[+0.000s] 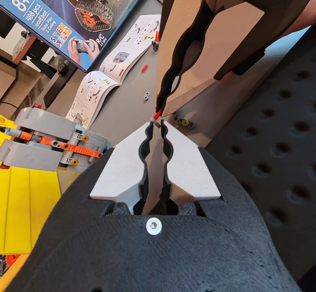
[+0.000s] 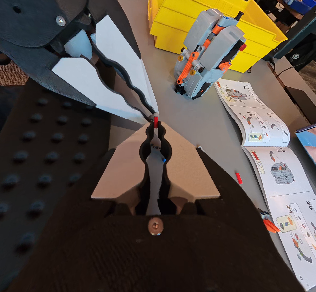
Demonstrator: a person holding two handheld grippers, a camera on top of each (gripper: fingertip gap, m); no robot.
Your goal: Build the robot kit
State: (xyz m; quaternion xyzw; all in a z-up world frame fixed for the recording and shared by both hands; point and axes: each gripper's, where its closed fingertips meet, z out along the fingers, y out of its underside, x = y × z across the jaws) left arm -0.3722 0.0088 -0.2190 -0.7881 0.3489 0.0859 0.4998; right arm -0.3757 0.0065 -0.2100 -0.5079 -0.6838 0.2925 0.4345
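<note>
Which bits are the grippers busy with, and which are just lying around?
Busy with:
right gripper pinching a red axle
left gripper holding the grey bushing on its end

Lying around:
spare red axle
open booklet
grey-and-orange model
yellow bin

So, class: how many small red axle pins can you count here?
2: one red pin gripped by the right gripper, one loose red pin on the table beside the booklet. Others may be hidden.

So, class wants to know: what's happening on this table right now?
Two hand-held grippers meet tip to tip above a grey table. The right gripper is shut on a red pin. A small grey piece sits on the pin's free end, at the tips of the left gripper, which has a gap between its fingers. A half-built model, yellow bin and open booklet lie nearby.
</note>
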